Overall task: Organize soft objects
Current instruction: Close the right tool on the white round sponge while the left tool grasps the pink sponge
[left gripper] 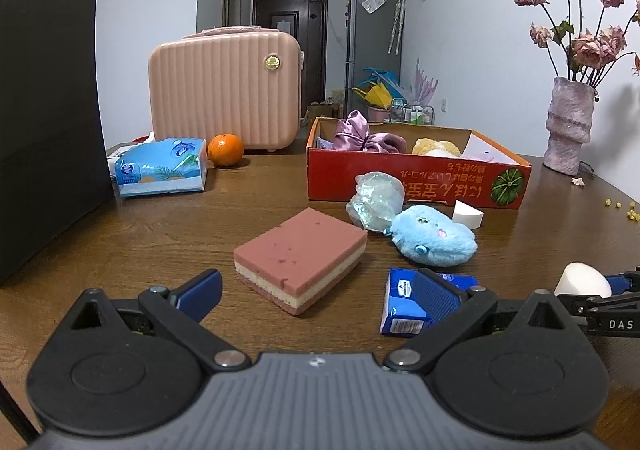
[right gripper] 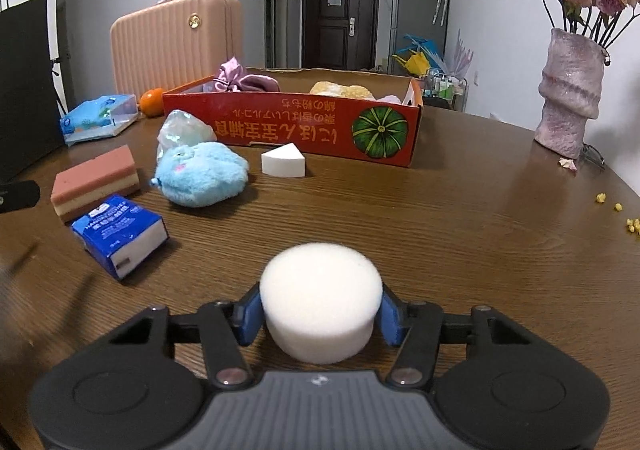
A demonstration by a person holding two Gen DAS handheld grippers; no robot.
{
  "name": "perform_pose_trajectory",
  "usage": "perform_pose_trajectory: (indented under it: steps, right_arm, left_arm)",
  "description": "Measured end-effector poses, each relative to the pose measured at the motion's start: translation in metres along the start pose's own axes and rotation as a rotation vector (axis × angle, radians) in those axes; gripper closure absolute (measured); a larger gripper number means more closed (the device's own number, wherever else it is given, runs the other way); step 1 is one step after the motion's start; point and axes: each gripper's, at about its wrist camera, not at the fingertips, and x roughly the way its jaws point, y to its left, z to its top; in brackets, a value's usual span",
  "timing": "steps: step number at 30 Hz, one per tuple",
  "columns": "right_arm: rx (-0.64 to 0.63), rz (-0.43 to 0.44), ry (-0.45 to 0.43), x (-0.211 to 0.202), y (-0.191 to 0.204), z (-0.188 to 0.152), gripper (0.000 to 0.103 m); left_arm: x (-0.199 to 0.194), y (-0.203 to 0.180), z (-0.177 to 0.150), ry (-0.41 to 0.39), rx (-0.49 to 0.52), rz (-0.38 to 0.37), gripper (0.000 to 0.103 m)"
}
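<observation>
The round white sponge (right gripper: 320, 302) sits on the desk (right gripper: 460, 218) squarely between the right gripper's (right gripper: 320, 314) blue fingers (right gripper: 248, 316), which pinch its two sides. The left gripper (left gripper: 320, 292) hovers with fingers spread wide, nothing held, the pink layered sponge (left gripper: 300, 258) lying just ahead between them.

two white sponges (right gripper: 320, 314), one plush (right gripper: 200, 180), two tissue packs (right gripper: 120, 234)

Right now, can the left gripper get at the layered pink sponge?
Probably yes. The left gripper is open, and the pink sponge lies directly ahead between its fingers with nothing between; the blue tissue pack sits off to the side.
</observation>
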Motion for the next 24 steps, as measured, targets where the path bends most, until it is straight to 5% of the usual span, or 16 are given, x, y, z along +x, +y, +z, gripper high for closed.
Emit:
perform_pose_trajectory:
  steps: [6, 24]
  right_arm:
    - [0.040, -0.004, -0.040, -0.006, -0.008, 0.002, 0.048]
    - [0.144, -0.058, -0.092, -0.008, -0.027, 0.005, 0.048]
  left_arm:
    - [0.007, 0.007, 0.004, 0.028, -0.025, -0.004, 0.000]
    - [0.064, 0.028, 0.037, 0.088, 0.118, -0.042, 0.000]
